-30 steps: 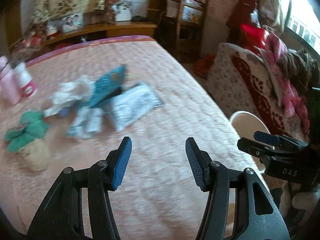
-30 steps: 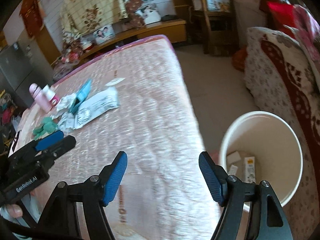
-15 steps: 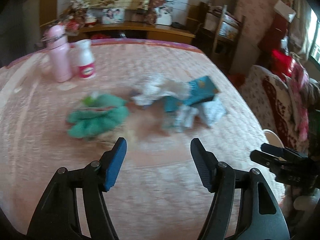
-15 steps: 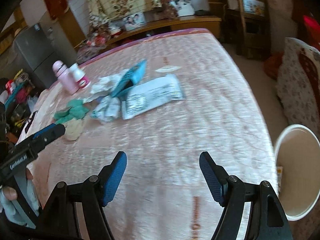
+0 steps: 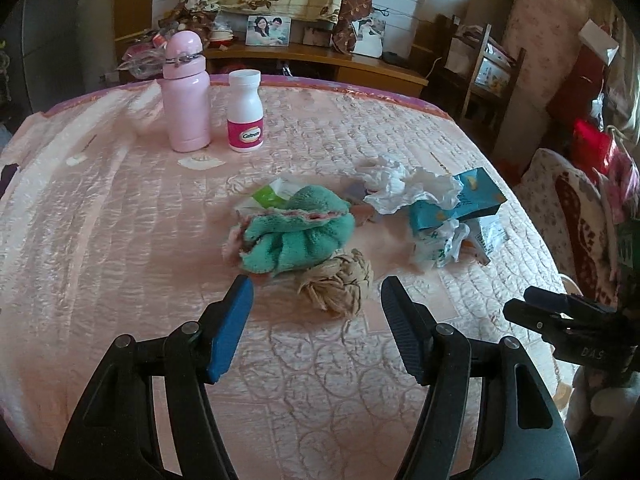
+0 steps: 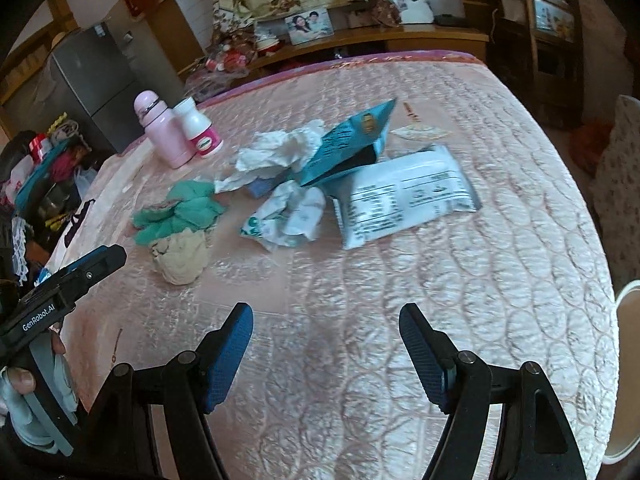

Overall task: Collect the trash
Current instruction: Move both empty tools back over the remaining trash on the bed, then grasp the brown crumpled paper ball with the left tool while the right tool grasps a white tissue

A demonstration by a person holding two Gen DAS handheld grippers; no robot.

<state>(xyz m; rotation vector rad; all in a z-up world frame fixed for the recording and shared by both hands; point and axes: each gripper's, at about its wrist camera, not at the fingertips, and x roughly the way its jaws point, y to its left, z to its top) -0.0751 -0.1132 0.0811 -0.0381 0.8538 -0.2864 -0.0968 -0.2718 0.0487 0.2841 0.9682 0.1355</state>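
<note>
Beige crumpled wad (image 5: pixel 336 284) now sits just ahead, between left gripper (image 5: pixel 316 296) fingers, no contact; 1 second back, view swung from bin side to pile. Both grippers released, empty. Right gripper (image 6: pixel 326 330) faces white wrapper (image 6: pixel 404 194), crumpled bag (image 6: pixel 288 216) well ahead. Bin rim (image 6: pixel 622 300) far right. Pickup looks next.

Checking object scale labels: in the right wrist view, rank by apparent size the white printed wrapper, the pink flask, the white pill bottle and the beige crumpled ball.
Largest to smallest:
1. white printed wrapper
2. pink flask and beige crumpled ball: look alike; the ball is nearer, so unsure
3. white pill bottle
</note>
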